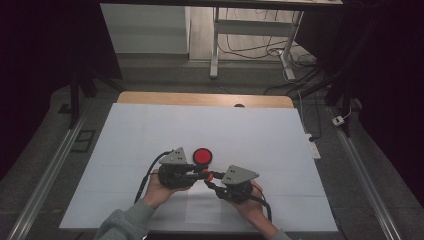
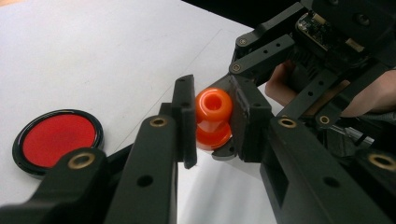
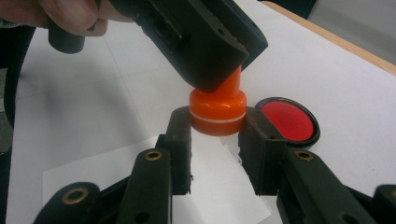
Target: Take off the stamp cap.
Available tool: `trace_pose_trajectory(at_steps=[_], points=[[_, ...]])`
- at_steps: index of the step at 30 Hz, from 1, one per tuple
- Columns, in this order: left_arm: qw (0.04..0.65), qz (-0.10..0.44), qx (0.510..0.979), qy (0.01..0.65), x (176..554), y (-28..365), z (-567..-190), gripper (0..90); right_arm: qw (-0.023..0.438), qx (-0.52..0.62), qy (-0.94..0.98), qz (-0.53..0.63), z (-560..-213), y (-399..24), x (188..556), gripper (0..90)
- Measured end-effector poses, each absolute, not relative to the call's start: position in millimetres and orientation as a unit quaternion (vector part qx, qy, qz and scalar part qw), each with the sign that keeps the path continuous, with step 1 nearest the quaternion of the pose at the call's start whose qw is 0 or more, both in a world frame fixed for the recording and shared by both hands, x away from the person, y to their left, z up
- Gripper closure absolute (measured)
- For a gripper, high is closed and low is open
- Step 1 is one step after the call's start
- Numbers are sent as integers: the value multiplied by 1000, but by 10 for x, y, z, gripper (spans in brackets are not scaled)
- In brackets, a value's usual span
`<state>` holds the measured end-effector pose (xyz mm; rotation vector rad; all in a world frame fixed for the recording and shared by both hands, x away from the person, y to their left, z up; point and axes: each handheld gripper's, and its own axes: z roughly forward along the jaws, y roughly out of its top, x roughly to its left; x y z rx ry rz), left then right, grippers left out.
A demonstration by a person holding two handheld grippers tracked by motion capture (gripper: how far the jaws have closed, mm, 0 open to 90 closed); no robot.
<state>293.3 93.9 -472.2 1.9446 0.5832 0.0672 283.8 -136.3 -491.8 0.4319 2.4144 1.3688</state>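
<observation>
In the high view, the left gripper (image 1: 199,173) and right gripper (image 1: 210,182) meet over the white surface (image 1: 150,135), both closed on a small orange piece (image 1: 208,175) just beside a red disc (image 1: 202,156). In the left gripper view, its fingers (image 2: 187,116) clamp the narrow, hollow, glossy top, which could slip if the hands pull unevenly. In the right gripper view, the fingers (image 3: 180,128) hold the wider round base with a pale seam, so a twist may separate the piece and drop one half.

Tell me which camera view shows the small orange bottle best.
The right gripper view: the orange bottle is close and sharp, its wide base between the right claw pads, its neck in the left claw. The left gripper view shows its open mouth end-on; the high view shows a tiny orange speck.
</observation>
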Motion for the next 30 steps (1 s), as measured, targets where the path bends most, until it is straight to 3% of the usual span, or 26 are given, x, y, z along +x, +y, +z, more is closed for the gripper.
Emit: trace_pose_trajectory(at_steps=[30], points=[[532,31,812,240,2906,955,-4679,734,169,139,847,484,-4884,-1373,2824,650]])
